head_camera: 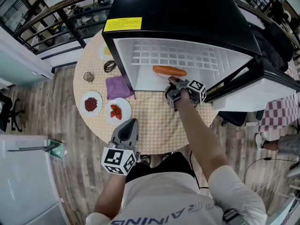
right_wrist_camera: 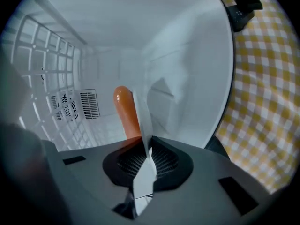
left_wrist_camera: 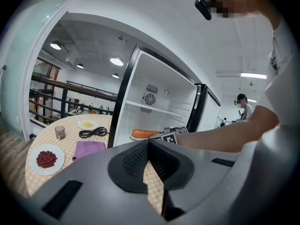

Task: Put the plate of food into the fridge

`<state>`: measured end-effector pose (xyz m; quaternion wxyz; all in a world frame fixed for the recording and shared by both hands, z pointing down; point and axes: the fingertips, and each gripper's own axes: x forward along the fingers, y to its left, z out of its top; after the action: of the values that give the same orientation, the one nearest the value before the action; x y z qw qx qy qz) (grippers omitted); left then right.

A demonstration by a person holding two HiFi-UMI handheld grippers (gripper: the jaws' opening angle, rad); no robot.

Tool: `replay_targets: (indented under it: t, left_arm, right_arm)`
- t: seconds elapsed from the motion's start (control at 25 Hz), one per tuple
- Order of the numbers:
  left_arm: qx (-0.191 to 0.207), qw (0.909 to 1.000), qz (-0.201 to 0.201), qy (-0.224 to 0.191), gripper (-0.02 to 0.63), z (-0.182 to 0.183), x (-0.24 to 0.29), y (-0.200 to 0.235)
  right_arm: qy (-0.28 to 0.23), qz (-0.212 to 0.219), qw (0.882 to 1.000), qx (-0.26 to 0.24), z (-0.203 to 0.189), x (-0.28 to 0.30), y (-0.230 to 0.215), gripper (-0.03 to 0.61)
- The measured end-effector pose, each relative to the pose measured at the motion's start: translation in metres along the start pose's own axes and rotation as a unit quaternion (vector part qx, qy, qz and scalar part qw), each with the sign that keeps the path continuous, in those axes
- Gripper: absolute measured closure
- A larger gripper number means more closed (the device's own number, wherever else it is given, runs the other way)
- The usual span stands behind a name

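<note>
Currently held: the plate [right_wrist_camera: 142,121], seen edge-on in the right gripper view, its white rim pinched between the pads.
Food: one long orange piece [right_wrist_camera: 125,111] lying on the plate, at 11 o'clock from the pinch.
Plate's place: inside the fridge [head_camera: 187,13], low on its white floor, just past the open front.
Right gripper [right_wrist_camera: 146,147]: jaws clamped on the plate's near rim; the arm reaches in from 6 o'clock.
Fridge: black box standing on the worktop [head_camera: 154,121] at its 12 o'clock side, door swung off toward 3 o'clock, white wire shelf [head_camera: 173,57] above the food.
Left gripper [head_camera: 132,122]: jaws together with nothing between them, hovering over the worktop's 7 o'clock edge, well apart from the fridge.
Worktop: round, under a yellow checked cover.
Toward 9 o'clock: purple cloth [head_camera: 118,86] just beside the fridge, a dish of red pieces [head_camera: 116,111], a dish of dark red beans [head_camera: 91,104].
Toward 10 o'clock: small glass [head_camera: 88,77], coiled black cable [head_camera: 110,66].
</note>
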<state>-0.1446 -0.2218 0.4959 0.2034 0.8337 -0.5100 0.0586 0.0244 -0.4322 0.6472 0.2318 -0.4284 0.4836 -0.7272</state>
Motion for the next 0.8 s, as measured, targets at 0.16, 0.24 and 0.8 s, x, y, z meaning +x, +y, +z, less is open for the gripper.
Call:
replay_targets:
  t: [0.16, 0.24, 0.8]
  left_arm:
    - [-0.003, 1.0, 0.004, 0.004, 0.606, -0.003, -0.001, 0.003]
    - [-0.005, 1.0, 0.004, 0.006, 0.606, -0.004, -0.001, 0.003]
    - [-0.007, 0.9998, -0.001, 0.02, 0.606, -0.013, 0.003, 0.006]
  right_arm:
    - [-0.006, -0.007, 1.0, 0.004, 0.004, 0.008, 0.002, 0.534]
    - [-0.007, -0.009, 1.0, 0.007, 0.004, 0.011, 0.002, 0.534]
    - [0.037, 0.005, 0.982, -0.186, -0.007, 0.018, 0.022, 0.436]
